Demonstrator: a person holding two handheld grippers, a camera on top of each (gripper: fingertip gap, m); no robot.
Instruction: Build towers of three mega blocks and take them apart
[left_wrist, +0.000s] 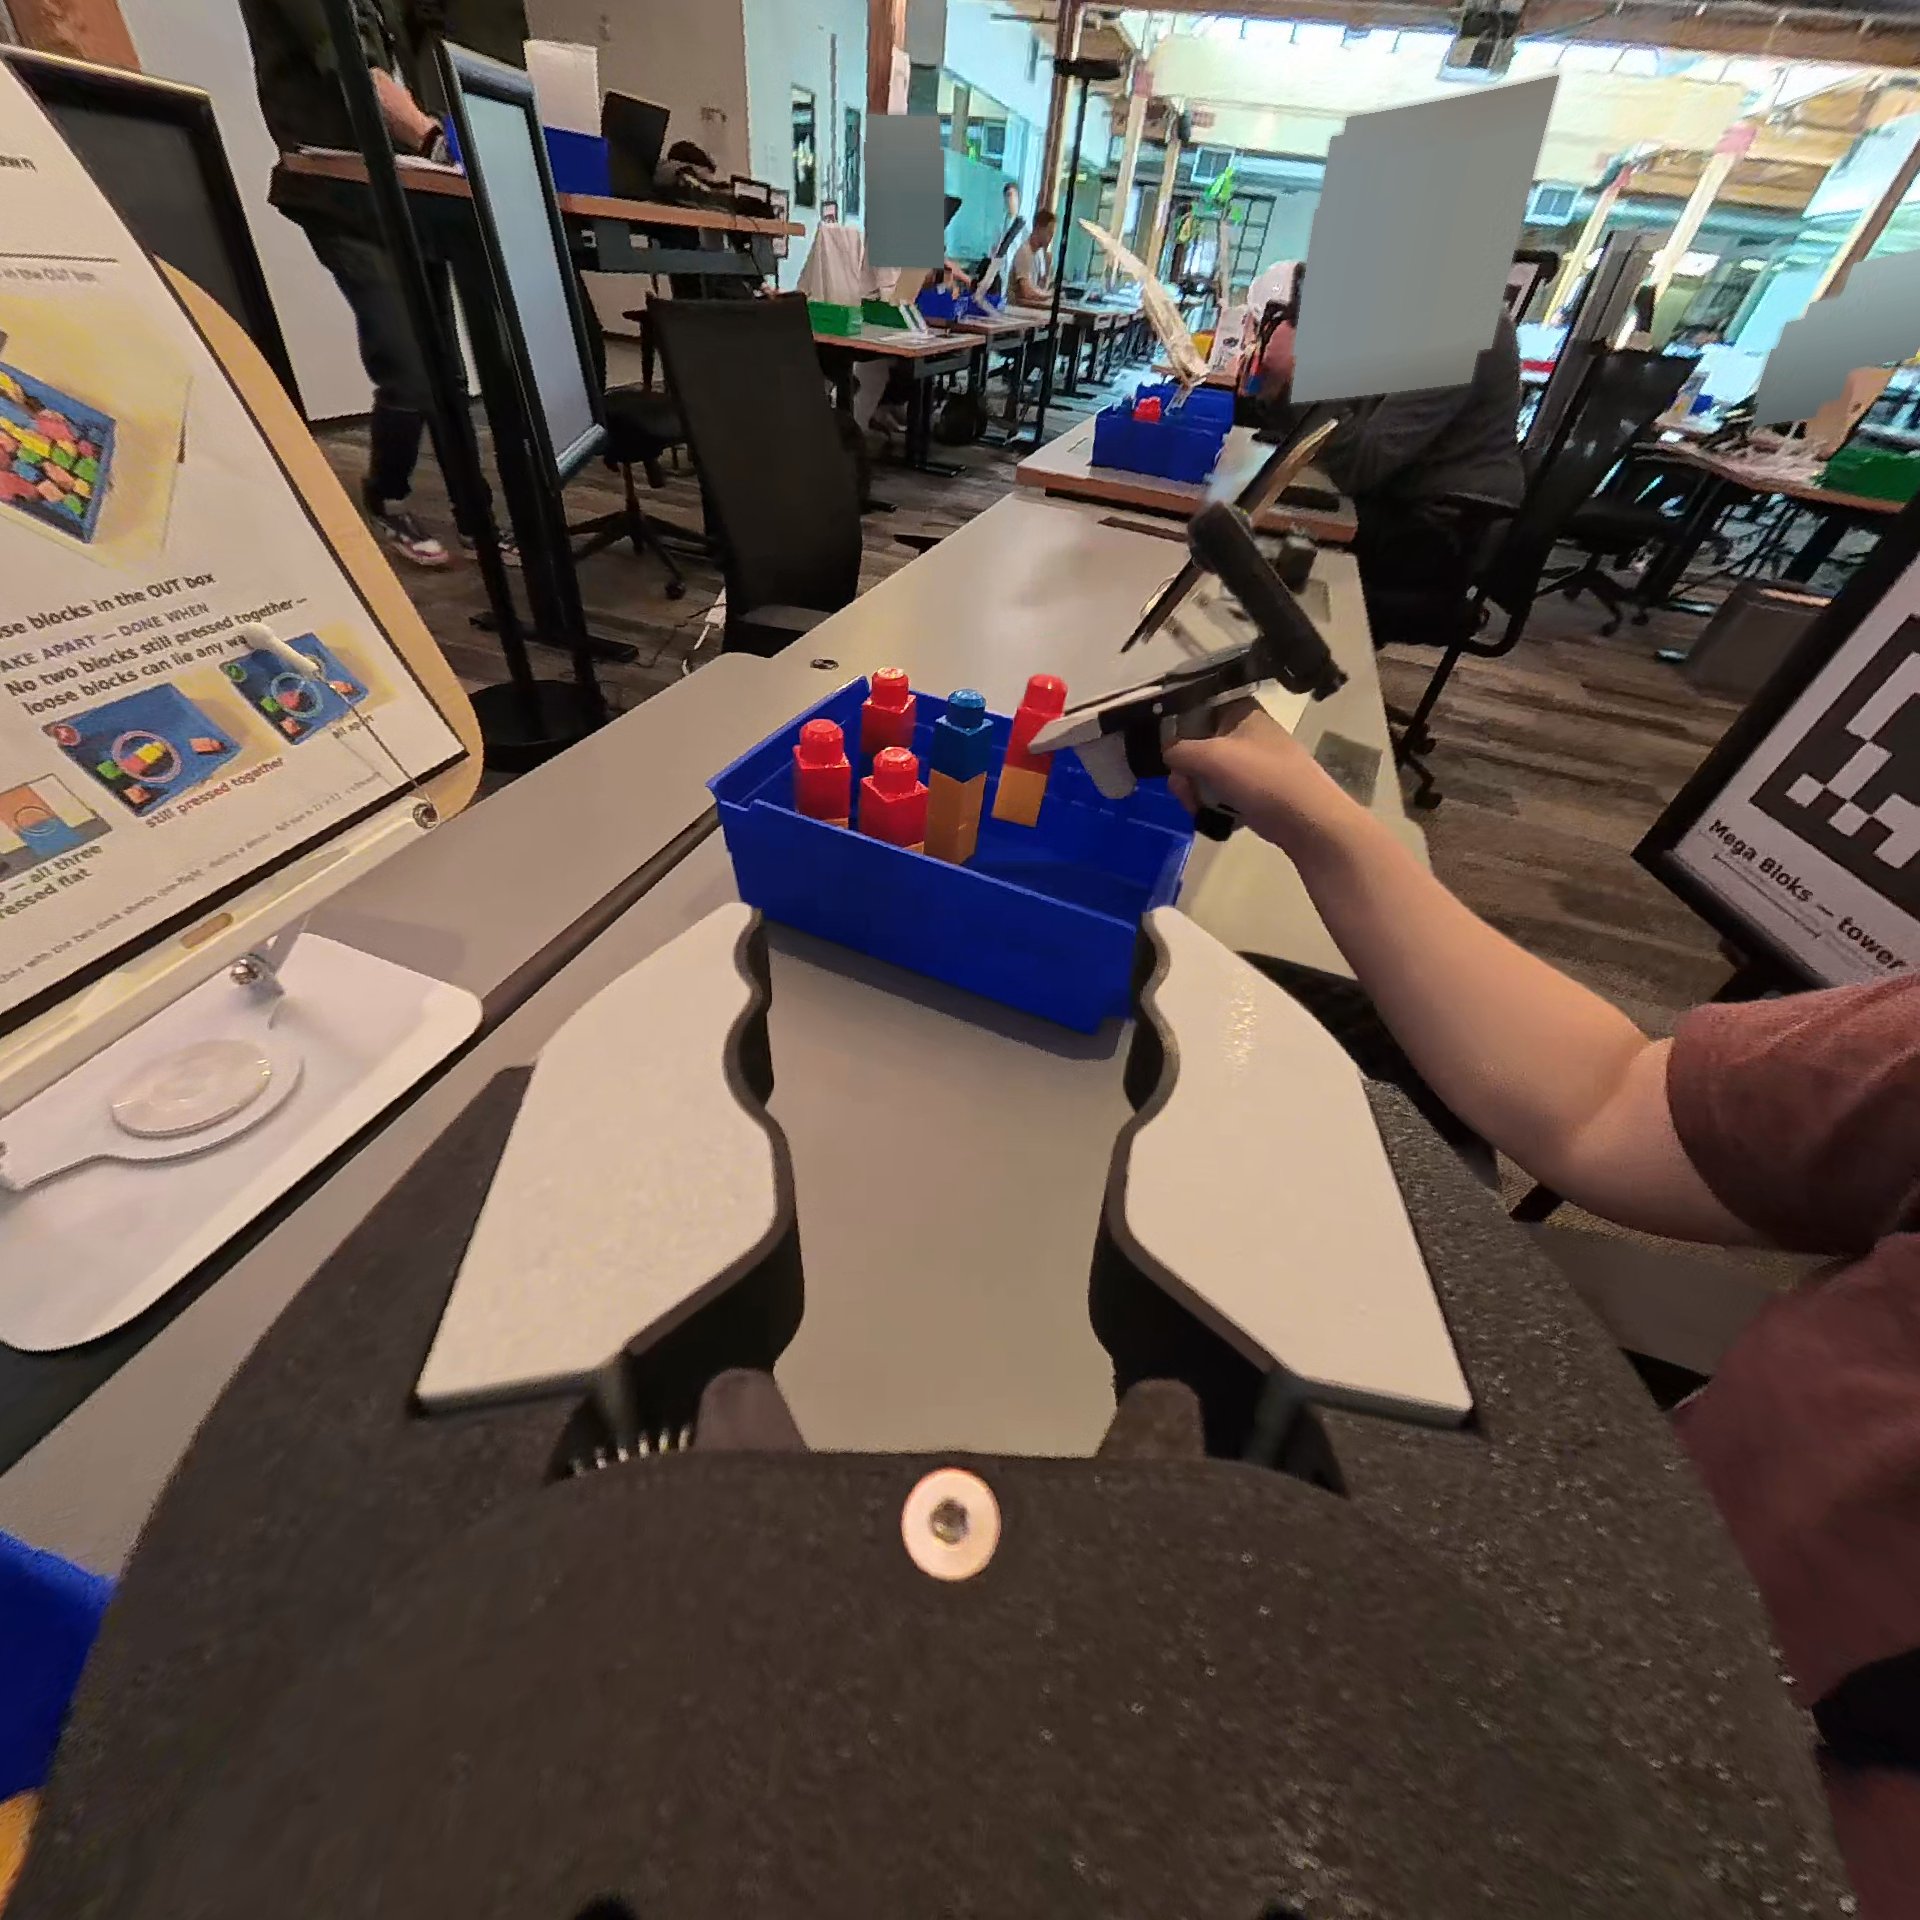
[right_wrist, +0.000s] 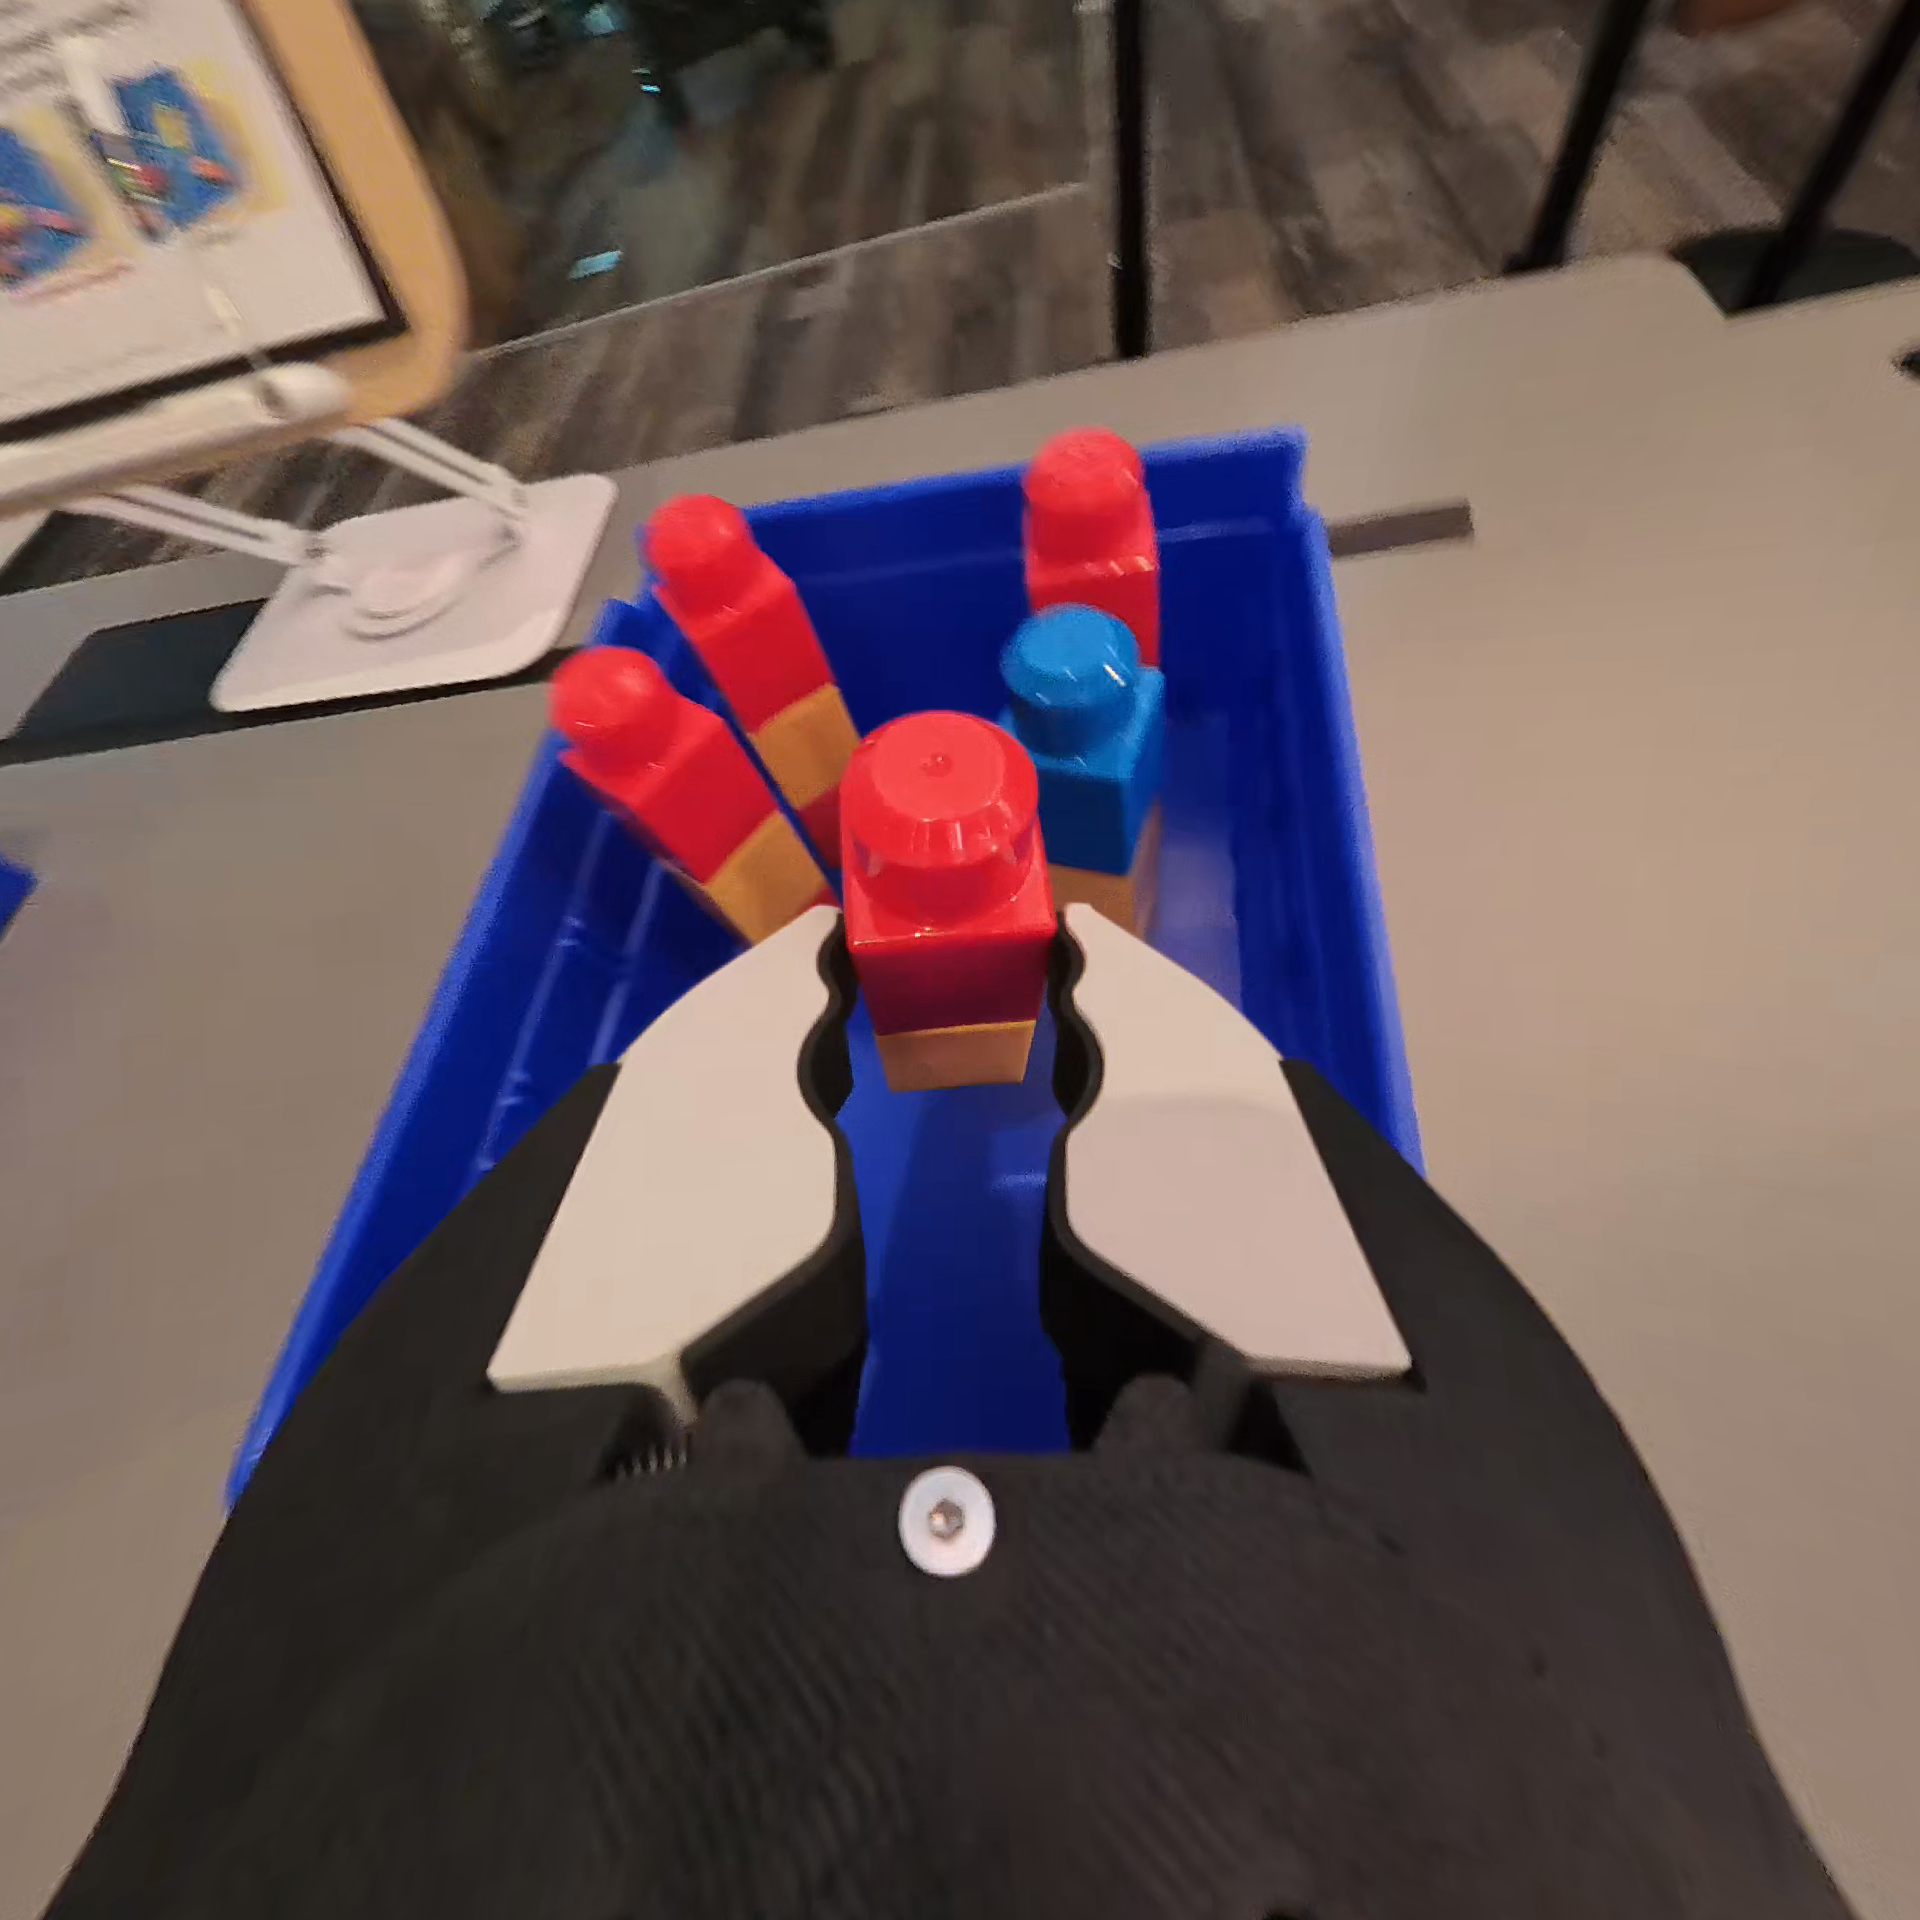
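Bin (left_wrist: 966, 935) on counter (left_wrist: 582, 790), ahead of my left tongs (left_wrist: 951, 997). Five towers (left_wrist: 894, 790) upright in bin. My right tongs (right_wrist: 951, 977) over bin, gripping near tower (right_wrist: 951, 935). Sign stand (left_wrist: 208, 1039) left of bin.

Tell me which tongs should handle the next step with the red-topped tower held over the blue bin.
Right. The right tongs already clamp the red-and-orange tower above the blue bin; the left tongs are open, empty and short of the bin.

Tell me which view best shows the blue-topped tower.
The left wrist view: the blue-topped tower stands side-on in the blue bin, its orange lower part visible. In the right wrist view it sits partly behind the red-topped stack.
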